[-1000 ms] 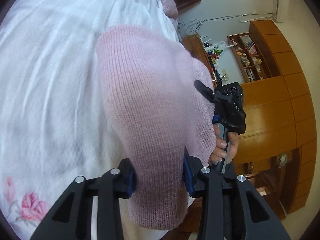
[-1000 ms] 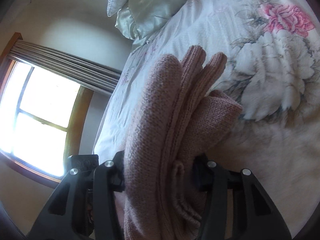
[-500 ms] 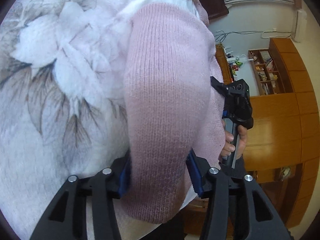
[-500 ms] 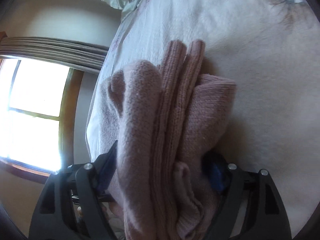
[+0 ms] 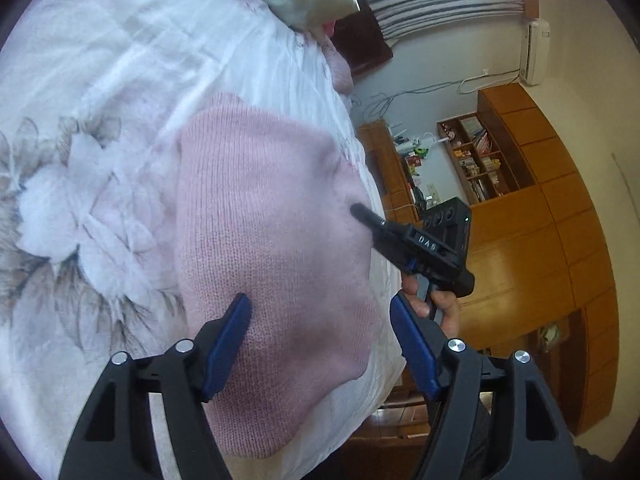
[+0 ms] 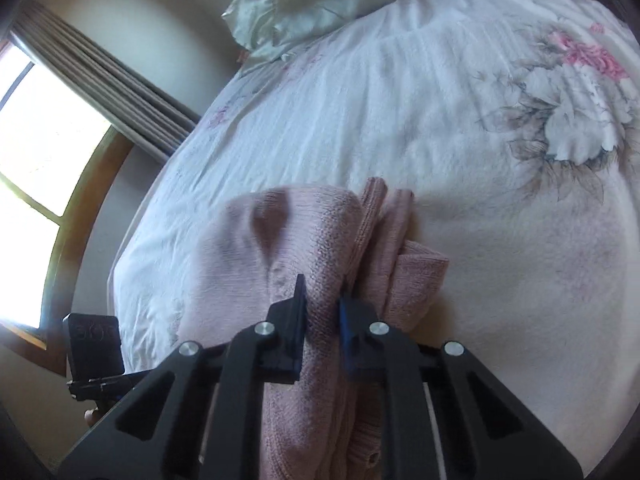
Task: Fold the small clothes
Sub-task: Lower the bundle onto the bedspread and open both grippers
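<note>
A folded pink knit sweater (image 5: 264,232) lies on the white floral bedspread (image 5: 100,80) near the bed's edge. My left gripper (image 5: 320,320) hovers just over it, open, with the blue pads wide apart and nothing pinched. The right gripper (image 5: 372,220) comes in from the right, held by a hand (image 5: 436,304), its tip at the sweater's edge. In the right wrist view my right gripper (image 6: 323,300) is shut on a raised fold of the sweater (image 6: 280,248), whose stacked layers show beside the fingers.
Pillows (image 6: 312,4) lie at the head of the bed. A window with curtains (image 6: 36,152) is to the left. Past the bed's edge stand a wooden wardrobe (image 5: 540,240) and a cluttered shelf (image 5: 480,156). The left gripper's body (image 6: 94,344) shows low at the left.
The sweater came down onto the bed. My left gripper let go and opened wide. The right gripper's fingers narrowed from a thick bundle to a thin fold.
</note>
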`<control>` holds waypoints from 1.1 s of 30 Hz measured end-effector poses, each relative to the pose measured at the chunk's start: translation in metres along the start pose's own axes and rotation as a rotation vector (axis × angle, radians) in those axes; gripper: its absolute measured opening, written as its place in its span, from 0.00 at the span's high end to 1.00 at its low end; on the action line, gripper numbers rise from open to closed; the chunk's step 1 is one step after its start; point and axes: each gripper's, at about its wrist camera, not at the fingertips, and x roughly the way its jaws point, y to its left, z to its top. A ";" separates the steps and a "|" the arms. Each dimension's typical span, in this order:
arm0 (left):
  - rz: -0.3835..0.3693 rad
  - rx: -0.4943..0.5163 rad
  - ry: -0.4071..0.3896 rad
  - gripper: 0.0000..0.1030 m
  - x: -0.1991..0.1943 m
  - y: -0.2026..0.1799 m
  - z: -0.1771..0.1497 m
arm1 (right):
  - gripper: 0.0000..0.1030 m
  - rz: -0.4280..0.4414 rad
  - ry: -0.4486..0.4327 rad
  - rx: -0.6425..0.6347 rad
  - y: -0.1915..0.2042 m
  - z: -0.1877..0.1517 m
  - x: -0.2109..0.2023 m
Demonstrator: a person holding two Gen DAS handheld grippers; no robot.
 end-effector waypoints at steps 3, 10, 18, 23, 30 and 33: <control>0.004 0.026 -0.027 0.30 -0.016 -0.013 0.011 | 0.82 -0.026 0.034 0.020 -0.019 -0.010 0.016; -0.106 0.084 0.068 0.30 0.009 -0.022 0.090 | 0.73 0.124 -0.049 -0.016 0.010 -0.008 -0.028; 0.036 0.041 0.106 0.30 0.057 0.007 0.106 | 0.99 0.074 0.068 -0.011 -0.006 -0.003 0.020; 0.008 0.214 0.065 0.30 0.015 -0.037 0.069 | 0.87 0.156 0.052 -0.134 0.040 -0.042 -0.028; 0.108 0.210 0.151 0.30 0.049 -0.022 0.037 | 1.00 0.081 0.103 -0.015 0.001 -0.066 -0.004; 0.098 0.210 0.113 0.30 0.025 -0.043 0.033 | 0.94 0.063 0.062 -0.062 0.024 -0.071 -0.030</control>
